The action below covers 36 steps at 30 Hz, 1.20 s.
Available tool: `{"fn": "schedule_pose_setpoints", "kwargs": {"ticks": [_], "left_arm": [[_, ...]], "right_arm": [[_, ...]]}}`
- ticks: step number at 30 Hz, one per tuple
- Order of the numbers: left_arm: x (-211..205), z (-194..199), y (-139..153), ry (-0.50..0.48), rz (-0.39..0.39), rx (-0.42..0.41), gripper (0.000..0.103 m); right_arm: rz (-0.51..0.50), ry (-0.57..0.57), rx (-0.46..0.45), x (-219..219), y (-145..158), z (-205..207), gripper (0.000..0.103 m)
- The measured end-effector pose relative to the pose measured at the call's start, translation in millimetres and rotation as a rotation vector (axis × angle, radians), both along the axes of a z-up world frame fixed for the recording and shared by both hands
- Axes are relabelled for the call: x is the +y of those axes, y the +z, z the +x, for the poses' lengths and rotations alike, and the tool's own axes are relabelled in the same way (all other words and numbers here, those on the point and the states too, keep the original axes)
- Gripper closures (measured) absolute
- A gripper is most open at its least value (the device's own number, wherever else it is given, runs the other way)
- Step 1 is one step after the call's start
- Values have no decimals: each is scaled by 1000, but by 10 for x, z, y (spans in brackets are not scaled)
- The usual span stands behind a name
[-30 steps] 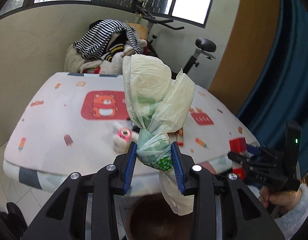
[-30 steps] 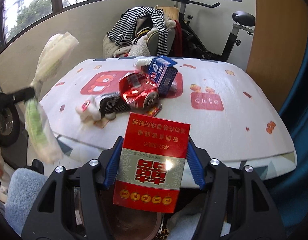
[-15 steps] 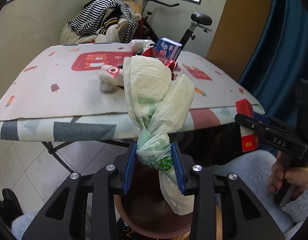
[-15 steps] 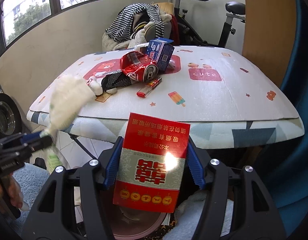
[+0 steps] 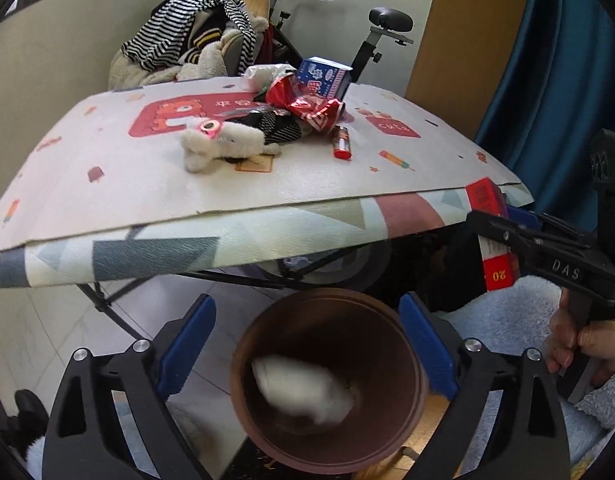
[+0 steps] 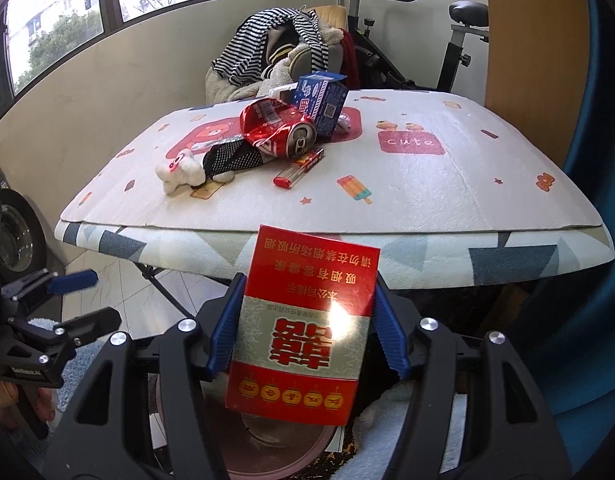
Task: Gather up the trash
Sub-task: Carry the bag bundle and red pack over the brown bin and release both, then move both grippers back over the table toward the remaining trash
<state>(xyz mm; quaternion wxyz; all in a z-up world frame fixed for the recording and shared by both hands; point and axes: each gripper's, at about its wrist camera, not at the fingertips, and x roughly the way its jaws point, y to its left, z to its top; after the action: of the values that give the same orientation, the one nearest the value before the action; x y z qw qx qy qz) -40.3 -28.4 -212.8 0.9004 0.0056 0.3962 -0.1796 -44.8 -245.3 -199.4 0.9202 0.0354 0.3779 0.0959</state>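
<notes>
My left gripper hangs over a brown bin, its jaws opening wide with nothing between them. A pale plastic bag, blurred, lies inside the bin. My right gripper is shut on a red cigarette pack just below the table's front edge; the pack also shows in the left wrist view. On the table lie a crushed red can, a blue carton, a red lighter, a black sock and a white plush toy.
A chair heaped with striped clothes and an exercise bike stand behind the table. A blue curtain hangs at the right. Folding table legs cross the tiled floor beside the bin.
Both grippers sank from table height to below its edge. The left jaws spread apart and let the plastic bag drop into the bin. The right gripper kept its hold on the pack.
</notes>
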Motion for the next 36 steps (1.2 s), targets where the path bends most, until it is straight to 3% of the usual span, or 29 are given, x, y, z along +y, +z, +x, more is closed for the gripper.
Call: {"fn": "schedule_pose_setpoints", "kwargs": {"ticks": [13, 25, 32, 36], "left_arm": [[434, -7, 14, 115, 67, -31, 6], [605, -53, -158, 174, 30, -20, 6], [529, -65, -205, 157, 66, -17, 6], [498, -73, -199, 149, 78, -26, 6]], "right_arm": [[-80, 161, 85, 558, -382, 30, 41], [-156, 192, 155, 707, -649, 50, 41], [-174, 194, 151, 708, -655, 41, 15], [-189, 200, 148, 720, -648, 44, 7]]}}
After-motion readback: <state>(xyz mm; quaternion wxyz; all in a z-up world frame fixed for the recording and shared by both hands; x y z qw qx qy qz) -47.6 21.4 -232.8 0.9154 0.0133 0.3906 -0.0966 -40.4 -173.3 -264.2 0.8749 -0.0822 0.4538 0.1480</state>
